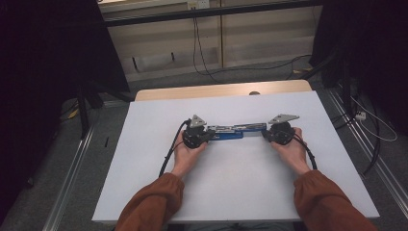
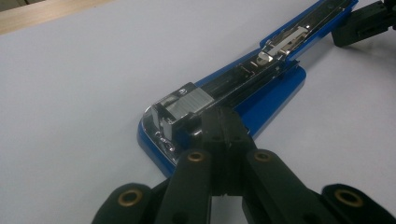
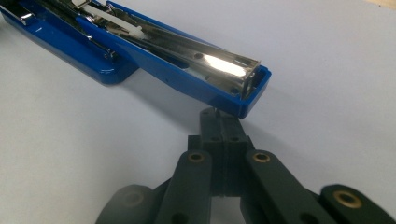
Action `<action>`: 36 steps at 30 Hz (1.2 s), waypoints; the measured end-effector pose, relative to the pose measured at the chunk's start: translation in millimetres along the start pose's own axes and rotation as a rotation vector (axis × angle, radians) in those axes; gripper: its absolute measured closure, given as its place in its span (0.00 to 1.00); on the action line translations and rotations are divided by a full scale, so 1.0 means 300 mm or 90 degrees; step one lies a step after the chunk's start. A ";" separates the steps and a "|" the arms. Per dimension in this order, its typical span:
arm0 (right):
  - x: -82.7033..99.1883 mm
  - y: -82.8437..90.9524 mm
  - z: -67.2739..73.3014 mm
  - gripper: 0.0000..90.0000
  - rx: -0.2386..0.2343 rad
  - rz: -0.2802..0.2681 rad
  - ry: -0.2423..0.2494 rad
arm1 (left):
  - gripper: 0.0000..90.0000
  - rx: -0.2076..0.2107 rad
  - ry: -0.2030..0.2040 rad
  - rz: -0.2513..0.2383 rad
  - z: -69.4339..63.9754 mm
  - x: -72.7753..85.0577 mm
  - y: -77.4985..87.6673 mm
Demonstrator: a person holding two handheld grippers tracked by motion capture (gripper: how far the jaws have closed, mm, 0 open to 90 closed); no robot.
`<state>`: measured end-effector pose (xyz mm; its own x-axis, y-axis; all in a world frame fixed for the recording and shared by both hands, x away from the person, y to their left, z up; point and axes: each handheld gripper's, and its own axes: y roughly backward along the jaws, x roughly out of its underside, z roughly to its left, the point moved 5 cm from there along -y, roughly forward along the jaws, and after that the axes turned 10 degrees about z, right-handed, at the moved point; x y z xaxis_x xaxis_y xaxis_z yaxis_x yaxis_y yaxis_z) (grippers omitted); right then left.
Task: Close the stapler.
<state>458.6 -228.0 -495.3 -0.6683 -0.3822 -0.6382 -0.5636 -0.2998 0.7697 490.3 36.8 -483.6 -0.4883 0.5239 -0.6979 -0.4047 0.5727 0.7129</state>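
Observation:
A blue stapler lies swung open flat on the white table top, its chrome staple channel facing up. My left gripper is shut, and its tips touch the stapler's base end beside the chrome magazine head, with nothing between the jaws. My right gripper is shut too. Its tips meet the blunt end of the blue upper arm. The right gripper's black jaws appear far off in the left gripper view, at the stapler's other end.
A wooden strip runs along the table's far edge. Beyond it, cables hang down to the grey floor. Dark curtains stand at both sides, and metal rails lie on the floor beside the table.

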 end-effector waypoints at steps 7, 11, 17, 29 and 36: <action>-0.002 0.002 -0.002 1.00 -0.004 -0.006 -0.004 | 1.00 -0.004 -0.007 0.000 0.001 -0.001 0.000; -0.005 0.003 -0.001 1.00 -0.007 -0.014 -0.004 | 1.00 -0.005 -0.006 0.000 0.001 -0.001 0.000; -0.007 0.004 0.002 1.00 -0.009 -0.021 -0.009 | 1.00 -0.003 -0.002 0.000 -0.001 0.000 0.000; -0.013 0.007 0.004 1.00 -0.009 -0.035 -0.003 | 1.00 -0.004 -0.001 -0.003 -0.002 -0.001 0.000; -0.016 0.011 0.004 1.00 -0.011 -0.043 -0.006 | 1.00 -0.007 -0.005 -0.002 -0.001 -0.001 0.000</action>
<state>459.4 -226.1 -489.8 -0.6337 -0.3523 -0.6888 -0.5995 -0.3391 0.7250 490.1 36.5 -483.4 -0.4811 0.5267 -0.7008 -0.4145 0.5678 0.7112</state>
